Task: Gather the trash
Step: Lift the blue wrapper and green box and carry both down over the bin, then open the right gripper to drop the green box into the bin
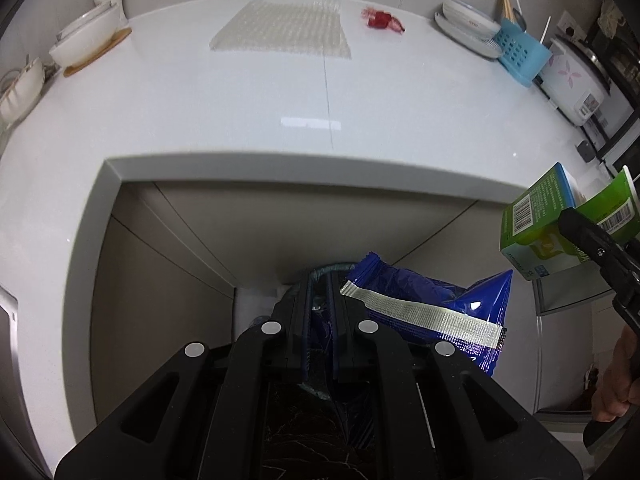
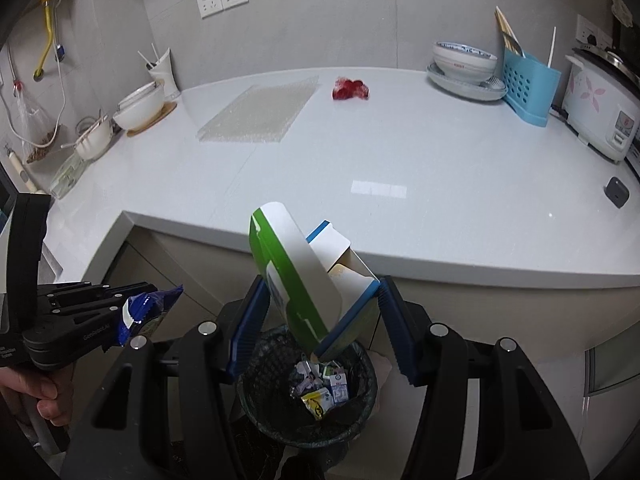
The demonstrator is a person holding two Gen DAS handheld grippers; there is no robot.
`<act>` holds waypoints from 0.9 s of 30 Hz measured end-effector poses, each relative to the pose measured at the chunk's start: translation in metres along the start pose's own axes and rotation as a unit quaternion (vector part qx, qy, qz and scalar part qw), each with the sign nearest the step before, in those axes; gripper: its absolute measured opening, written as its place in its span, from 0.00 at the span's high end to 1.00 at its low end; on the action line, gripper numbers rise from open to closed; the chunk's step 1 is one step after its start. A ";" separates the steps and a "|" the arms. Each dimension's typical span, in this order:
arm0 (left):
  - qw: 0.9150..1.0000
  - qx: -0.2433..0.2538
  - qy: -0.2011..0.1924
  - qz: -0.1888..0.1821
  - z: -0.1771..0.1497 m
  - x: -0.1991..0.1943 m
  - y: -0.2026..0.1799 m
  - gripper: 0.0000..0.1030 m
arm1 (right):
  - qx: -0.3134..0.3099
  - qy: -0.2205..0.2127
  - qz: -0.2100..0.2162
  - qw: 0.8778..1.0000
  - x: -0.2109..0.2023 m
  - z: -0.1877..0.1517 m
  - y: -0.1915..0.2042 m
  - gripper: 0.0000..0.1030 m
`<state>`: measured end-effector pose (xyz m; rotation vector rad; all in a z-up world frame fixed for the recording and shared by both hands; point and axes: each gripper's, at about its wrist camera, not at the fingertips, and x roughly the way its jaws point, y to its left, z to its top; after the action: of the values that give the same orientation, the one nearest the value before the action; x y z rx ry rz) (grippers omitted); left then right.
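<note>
Right hand-held gripper [image 2: 320,316]: fingers spread wide, with the green-and-white carton [image 2: 296,280] standing loose between them, tilted. Its long axis runs from about 11 o'clock at the top to 5 o'clock at the lower end in the right wrist view. An open flap shows at its upper right. Whether the pads actually touch it, I cannot tell. The carton hangs directly over the trash bin [image 2: 256,384].

Bin contents: crumpled paper scraps, a small yellow wrapper, and a blue-and-white packet, all lying at the bottom of the dark liner.

Left hand-held gripper [image 1: 320,292]: fingers nearly closed, pinching the blue snack bag [image 1: 432,304] at its edge. The bag spreads out toward 3 o'clock from the fingers, silver seal strip uppermost. It is held below the tabletop [image 1: 200,112] edge, above the bin's rim.

Still on the tabletop: a red crumpled wrapper [image 2: 351,89] at 12 o'clock and a clear bubble-wrap sheet [image 2: 258,112] just beside it at 11 o'clock, lying flat.

Stacked bowls [image 2: 464,62] sit on a plate at 1 o'clock.
</note>
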<state>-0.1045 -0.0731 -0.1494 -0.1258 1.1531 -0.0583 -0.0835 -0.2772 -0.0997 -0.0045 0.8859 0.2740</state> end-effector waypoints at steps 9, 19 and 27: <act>1.000 0.001 0.006 0.017 -0.024 0.036 0.012 0.94 | -0.007 0.040 0.007 0.999 0.031 -0.035 0.010 0.48; 1.000 -0.001 0.017 0.015 -0.037 0.064 0.025 0.94 | -0.019 0.101 0.013 0.995 0.081 -0.067 0.022 0.47; 0.999 0.010 0.030 0.021 -0.043 0.069 0.028 0.94 | -0.017 0.129 0.008 0.992 0.105 -0.075 0.026 0.40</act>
<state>-0.1160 -0.0559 -0.2329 -0.0828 1.2139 -0.0354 -0.0843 -0.2367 -0.2248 -0.0657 1.1379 0.3068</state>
